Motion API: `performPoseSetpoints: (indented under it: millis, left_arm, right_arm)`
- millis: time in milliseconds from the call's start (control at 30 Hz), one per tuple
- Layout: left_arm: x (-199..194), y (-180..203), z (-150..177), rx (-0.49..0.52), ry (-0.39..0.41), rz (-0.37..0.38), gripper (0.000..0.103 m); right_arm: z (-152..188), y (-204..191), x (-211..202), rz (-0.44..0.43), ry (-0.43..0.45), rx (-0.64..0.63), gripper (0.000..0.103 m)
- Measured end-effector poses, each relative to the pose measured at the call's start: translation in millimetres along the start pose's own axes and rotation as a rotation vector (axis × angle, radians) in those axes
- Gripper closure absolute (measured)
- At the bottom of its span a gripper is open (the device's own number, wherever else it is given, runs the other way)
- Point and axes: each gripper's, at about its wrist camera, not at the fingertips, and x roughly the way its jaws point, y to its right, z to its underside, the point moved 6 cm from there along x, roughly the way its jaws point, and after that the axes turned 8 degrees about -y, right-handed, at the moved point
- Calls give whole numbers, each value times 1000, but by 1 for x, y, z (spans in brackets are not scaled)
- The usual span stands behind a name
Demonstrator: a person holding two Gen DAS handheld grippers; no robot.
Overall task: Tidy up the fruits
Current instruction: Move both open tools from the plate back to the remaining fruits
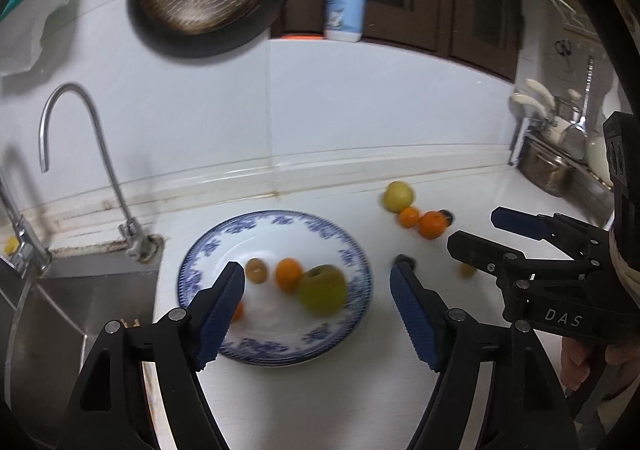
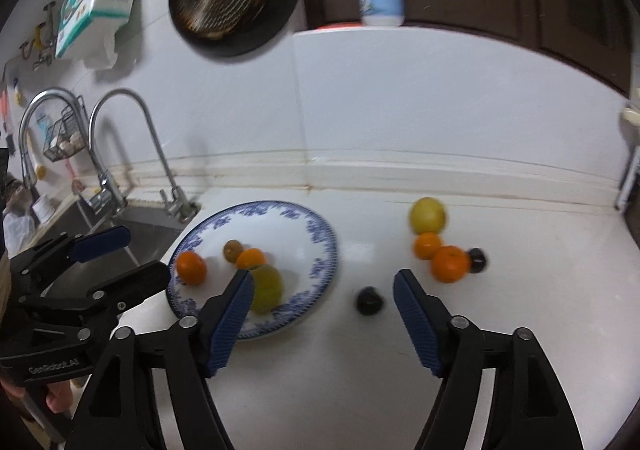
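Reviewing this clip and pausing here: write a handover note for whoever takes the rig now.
Left gripper: open, empty, above the plate.
Right gripper: open, empty, above the counter right of the plate.
Done: on the plate are a green apple, two oranges and a small brownish fruit.
Left: on the counter are a yellow apple, two oranges and two dark fruits. The left view shows one more small yellowish fruit, partly hidden behind the right gripper.
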Motion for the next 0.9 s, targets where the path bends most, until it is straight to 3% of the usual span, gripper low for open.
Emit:
performPoseSetpoints:
  millis: [467,900]
  left_arm:
    - [15,63,-8,104,12,71,28]
    - [70,95,-5,203,-42,122,32]
  right_arm:
    - [19,65,-34,118,21,69,30]
    - [42,103,-6,134,-66,92,30]
